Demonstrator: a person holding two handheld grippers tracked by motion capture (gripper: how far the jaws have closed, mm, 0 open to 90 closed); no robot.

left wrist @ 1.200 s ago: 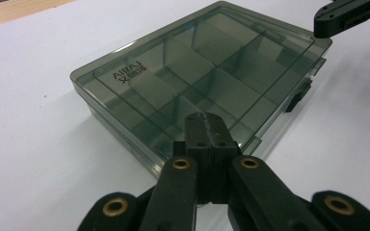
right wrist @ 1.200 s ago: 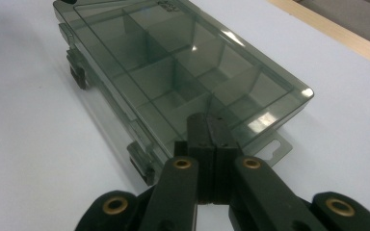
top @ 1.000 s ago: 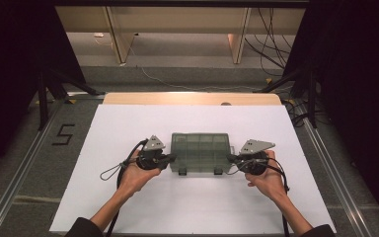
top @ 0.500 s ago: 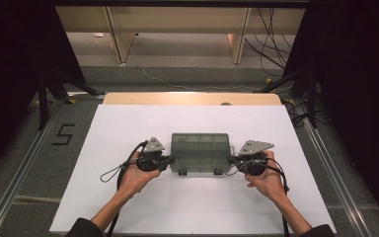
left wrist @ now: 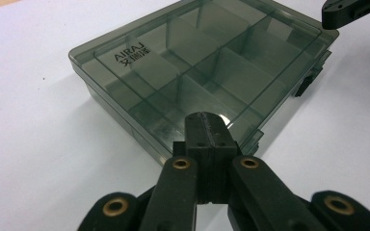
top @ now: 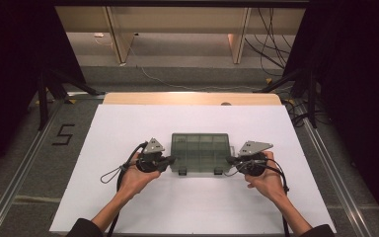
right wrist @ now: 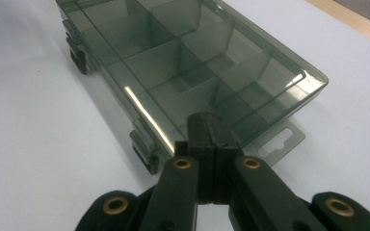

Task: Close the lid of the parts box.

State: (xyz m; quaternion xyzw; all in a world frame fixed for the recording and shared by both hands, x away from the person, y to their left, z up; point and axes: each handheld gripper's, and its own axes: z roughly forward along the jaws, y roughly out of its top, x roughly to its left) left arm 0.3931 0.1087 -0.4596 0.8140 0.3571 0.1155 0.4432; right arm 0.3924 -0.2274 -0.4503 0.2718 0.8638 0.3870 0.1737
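Observation:
A smoky clear plastic compartment box [top: 200, 152] lies shut on the white table cover [top: 128, 123], its two latches facing the person. Its dividers show through the lid [left wrist: 197, 62], which carries printed lettering, and the same box [right wrist: 183, 62] appears empty. My left gripper [top: 170, 159] sits at the box's left end, jaws pressed together with nothing between them [left wrist: 207, 132]. My right gripper [top: 228, 160] sits at the right end, jaws likewise together [right wrist: 207, 130]. Both tips are at or just over the box's edges. The right gripper's tip [left wrist: 351, 12] shows at the far corner.
A wooden strip [top: 192, 98] runs along the table's far edge. Metal rails [top: 19, 168] flank the cover, with a "5" mark [top: 61, 134] on the floor at left. Cables trail from both grippers; stand legs rise at both sides.

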